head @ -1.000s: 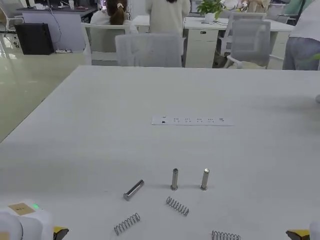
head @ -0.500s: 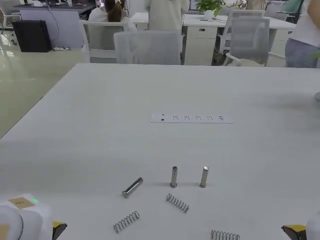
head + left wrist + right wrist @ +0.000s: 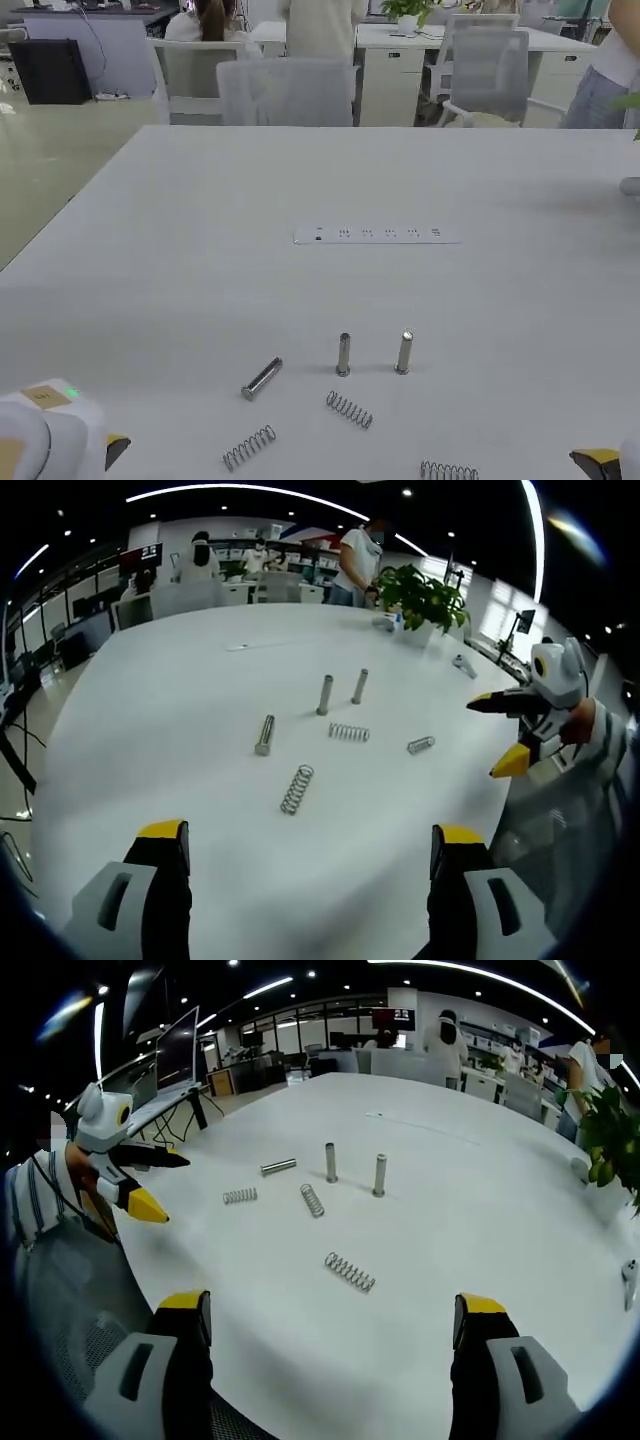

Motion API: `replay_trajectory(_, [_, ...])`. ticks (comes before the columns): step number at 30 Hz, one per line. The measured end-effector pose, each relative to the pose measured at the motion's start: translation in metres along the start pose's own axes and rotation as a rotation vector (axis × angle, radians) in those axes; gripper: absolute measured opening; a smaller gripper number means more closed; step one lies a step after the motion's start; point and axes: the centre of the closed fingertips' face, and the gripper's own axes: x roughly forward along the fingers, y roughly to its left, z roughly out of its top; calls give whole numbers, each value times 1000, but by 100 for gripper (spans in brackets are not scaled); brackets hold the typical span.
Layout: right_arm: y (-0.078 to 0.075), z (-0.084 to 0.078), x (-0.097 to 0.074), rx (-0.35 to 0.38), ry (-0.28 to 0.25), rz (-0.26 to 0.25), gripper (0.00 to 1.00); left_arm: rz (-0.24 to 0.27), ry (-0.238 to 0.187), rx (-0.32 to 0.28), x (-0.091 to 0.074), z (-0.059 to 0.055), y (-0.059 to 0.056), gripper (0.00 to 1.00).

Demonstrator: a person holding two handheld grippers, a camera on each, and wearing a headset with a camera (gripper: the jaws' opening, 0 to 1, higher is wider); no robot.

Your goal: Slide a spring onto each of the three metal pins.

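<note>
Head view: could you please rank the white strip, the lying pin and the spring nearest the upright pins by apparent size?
1. The white strip: clearly largest, though farthest away.
2. The lying pin and the spring: about equal in length, so I would not rank them.

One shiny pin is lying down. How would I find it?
On the white table, find the socket strip in its middle. Nearer the person, the middle pin and right pin stand upright. The left pin, beside them, is the only one lying flat.
</note>
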Motion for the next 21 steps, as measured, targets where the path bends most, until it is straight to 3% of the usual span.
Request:
replay_trajectory(11, [2, 1, 2, 3, 3, 1, 99, -1, 6, 69, 11, 17, 17, 97])
replay_trajectory(21, [5, 0, 4, 8, 11, 1, 99, -14, 39, 84, 29, 21, 28, 96])
